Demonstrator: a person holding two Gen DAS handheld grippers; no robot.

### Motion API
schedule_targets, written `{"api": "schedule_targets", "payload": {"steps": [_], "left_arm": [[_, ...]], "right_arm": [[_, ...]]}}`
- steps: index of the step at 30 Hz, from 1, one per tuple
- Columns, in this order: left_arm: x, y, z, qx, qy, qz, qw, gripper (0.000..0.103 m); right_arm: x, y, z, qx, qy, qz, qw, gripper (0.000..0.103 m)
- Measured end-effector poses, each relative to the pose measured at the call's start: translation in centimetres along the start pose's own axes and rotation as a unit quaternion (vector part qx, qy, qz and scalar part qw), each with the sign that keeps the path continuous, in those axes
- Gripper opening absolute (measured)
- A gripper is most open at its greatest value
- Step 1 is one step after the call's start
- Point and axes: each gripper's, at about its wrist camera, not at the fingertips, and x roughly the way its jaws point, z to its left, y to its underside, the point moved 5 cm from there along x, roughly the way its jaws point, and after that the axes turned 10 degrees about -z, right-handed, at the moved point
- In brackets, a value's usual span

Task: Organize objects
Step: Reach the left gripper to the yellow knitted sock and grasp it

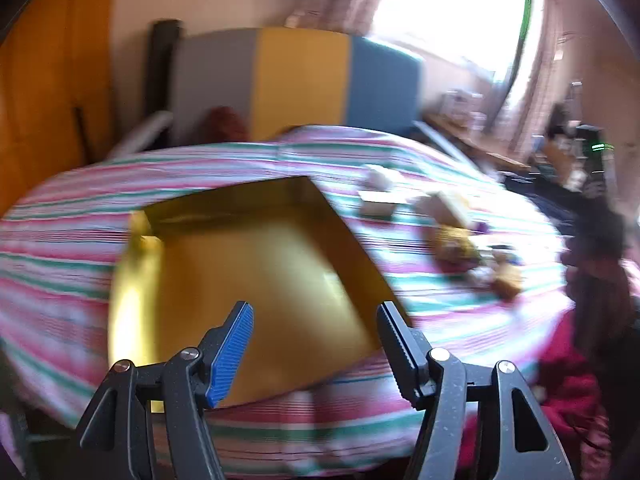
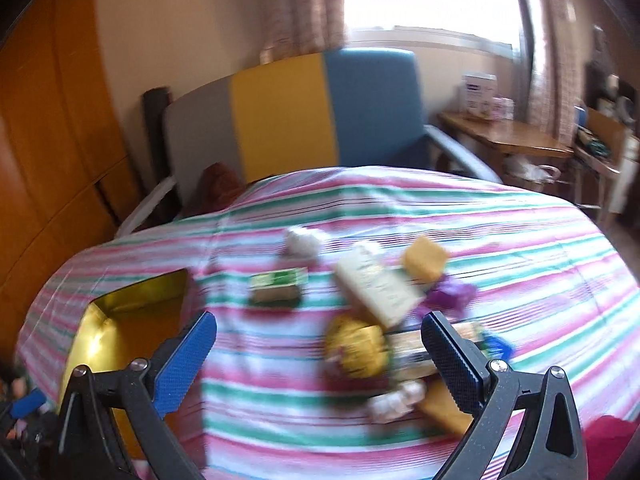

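Striped bedspread, grey-yellow-blue headboard, wooden side table, orange wardrobe.

Probably a home bedroom: striped bedspread, curtains.

- The gold tray looks like glossy metal or foil card, its inner walls mirror-bright.
- The striped cover on the bed is matt woven cloth.
- Each gripper, left gripper and right gripper, has matt black plastic arms and ribbed blue pads.
- The far desk is polished wood.
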Motion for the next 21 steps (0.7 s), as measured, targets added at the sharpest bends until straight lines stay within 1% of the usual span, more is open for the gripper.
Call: {"api": "schedule_targets", "payload": {"steps": [1, 4, 7, 9, 11, 12, 14, 16, 17, 18, 19, 21], "left_arm": [[0.2, -0.1, -0.6, 0.001, 0.012, 0.002, 0.9999, 0.066], [1.3, -0.5, -2.4, 0.019, 0.03, 0.014, 0.9993, 0.066], [2.6, -0.9, -4.1, 0.029, 0.047, 0.032, 0.998, 0.07], [3.4, -1.1, -5.3, 0.045, 0.058, 0.035, 0.9967, 0.077], [4.5, -1.5, -6.8, 0.063, 0.08, 0.034, 0.9942, 0.081], [5.1, -1.6, -7.6, 0.07, 0.093, 0.034, 0.9926, 0.081], [6.6, -2.1, -9.3, 0.08, 0.105, 0.038, 0.9906, 0.083], [8.3, -2.5, -10.8, 0.083, 0.11, 0.048, 0.9893, 0.092], [8.9, -2.7, -11.4, 0.08, 0.118, 0.054, 0.9884, 0.1], [9.5, -2.8, -12.2, 0.077, 0.131, 0.06, 0.9866, 0.103], [10.1, -2.9, -12.8, 0.076, 0.138, 0.064, 0.9855, 0.103], [11.6, -3.0, -14.0, 0.082, 0.137, 0.07, 0.9846, 0.103]], "right_arm": [[0.1, -0.2, -1.3, 0.006, 0.01, 0.0, 1.0, 0.103], [1.1, -0.5, -5.5, 0.019, 0.047, 0.007, 0.999, 0.103], [2.2, -0.2, -9.6, 0.041, 0.076, 0.014, 0.996, 0.103], [2.8, 0.6, -12.5, 0.067, 0.09, 0.02, 0.993, 0.103], [3.1, 1.5, -15.0, 0.112, 0.097, 0.026, 0.989, 0.103], [3.4, 1.9, -16.3, 0.139, 0.103, 0.036, 0.984, 0.103], [3.2, 2.0, -17.5, 0.184, 0.094, 0.036, 0.978, 0.103], [2.9, 1.9, -18.5, 0.217, 0.082, 0.029, 0.972, 0.103], [2.8, 1.9, -18.6, 0.224, 0.081, 0.029, 0.971, 0.103], [2.6, 2.0, -18.9, 0.233, 0.077, 0.029, 0.969, 0.103], [2.7, 2.0, -18.8, 0.239, 0.072, 0.03, 0.968, 0.103], [2.7, 2.1, -18.5, 0.245, 0.062, 0.033, 0.967, 0.103]]}}
